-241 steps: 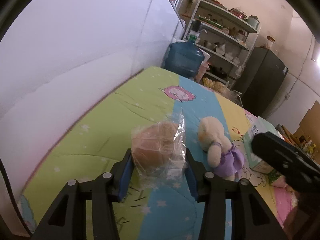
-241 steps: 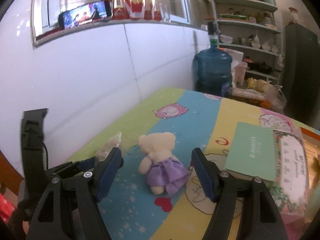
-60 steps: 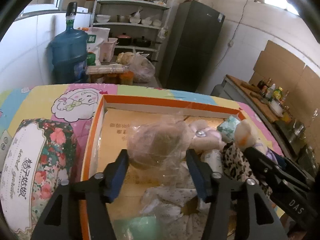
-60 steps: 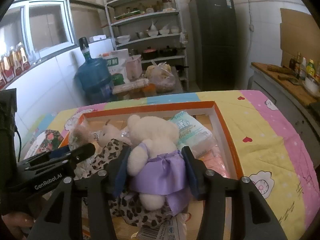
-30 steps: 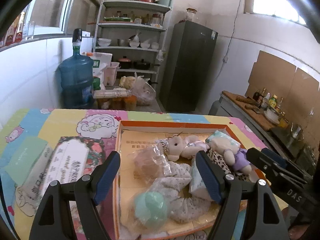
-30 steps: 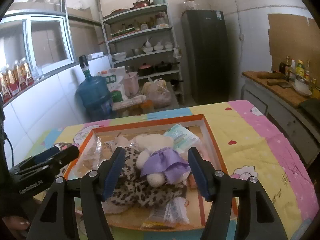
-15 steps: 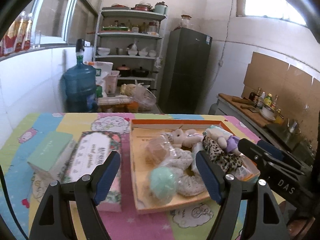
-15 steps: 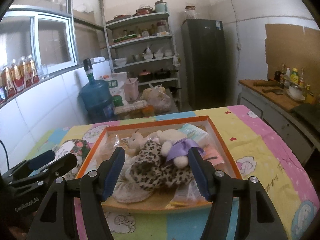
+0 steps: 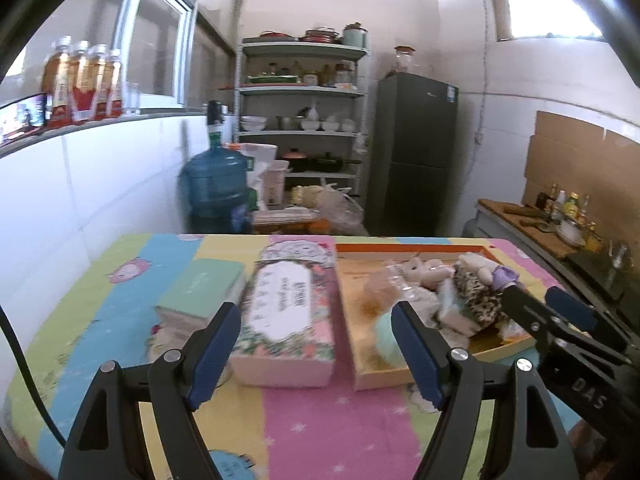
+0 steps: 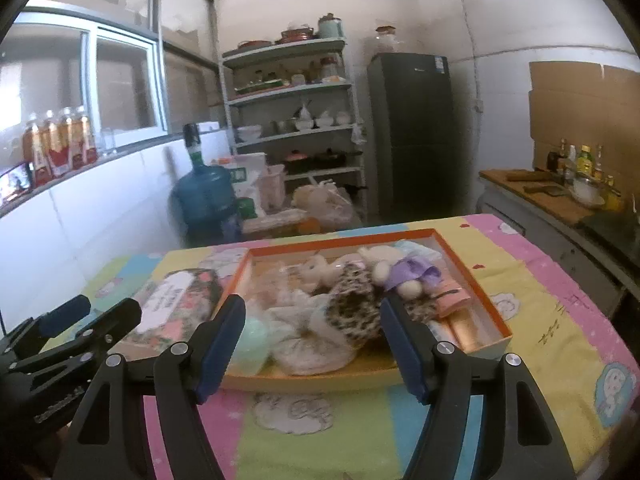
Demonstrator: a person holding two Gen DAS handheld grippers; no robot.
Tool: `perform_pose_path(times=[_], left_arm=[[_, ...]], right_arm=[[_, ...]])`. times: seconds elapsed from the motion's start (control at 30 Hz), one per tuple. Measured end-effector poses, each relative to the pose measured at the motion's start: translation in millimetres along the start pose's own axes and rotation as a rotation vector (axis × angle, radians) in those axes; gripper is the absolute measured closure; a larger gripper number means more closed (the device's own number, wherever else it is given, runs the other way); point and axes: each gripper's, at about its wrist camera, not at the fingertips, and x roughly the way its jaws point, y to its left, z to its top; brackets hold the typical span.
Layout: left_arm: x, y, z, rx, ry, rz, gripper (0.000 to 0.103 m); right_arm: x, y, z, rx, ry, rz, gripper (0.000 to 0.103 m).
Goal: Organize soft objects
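Both my grippers are wide open and holding nothing. The orange tray point(image 10: 476, 276) with the soft toys point(image 10: 360, 304) piled in it sits dead ahead of my right gripper point(image 10: 312, 344). From my left gripper point(image 9: 316, 354) it's off to the right, so the right one's nearer, I'd say.

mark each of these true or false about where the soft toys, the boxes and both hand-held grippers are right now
1. The teddy in the purple dress lies in the orange tray. True.
2. The left hand-held gripper is shut on a bagged toy. False: it is open and empty.
3. The floral box sits inside the tray. False: it stands on the cloth beside the tray's left side.
4. The right hand-held gripper is open and holds nothing. True.
5. The mint green box lies left of the floral box. True.
6. The tray holds only the teddy. False: a leopard-print piece and bagged items lie there too.
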Motion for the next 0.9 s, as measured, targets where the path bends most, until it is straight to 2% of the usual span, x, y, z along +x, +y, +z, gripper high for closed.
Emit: perform_pose_path(times=[0.1,0.27,0.9], left_arm=[[-10,10,-4,0.004,-0.022,0.065,0.026],[-28,30,-11,-0.018,-0.027,0.074,0.026],[-83,84,-31,-0.045,-0.054,0.15,0.026]], right_arm=[[-11,12,-5,-0.001,-0.017,0.022,0.031],[-24,33,-11,-0.006,-0.018,0.04,0.031],[-56,101,-37,-0.058,-0.026,-0.002,0.031]])
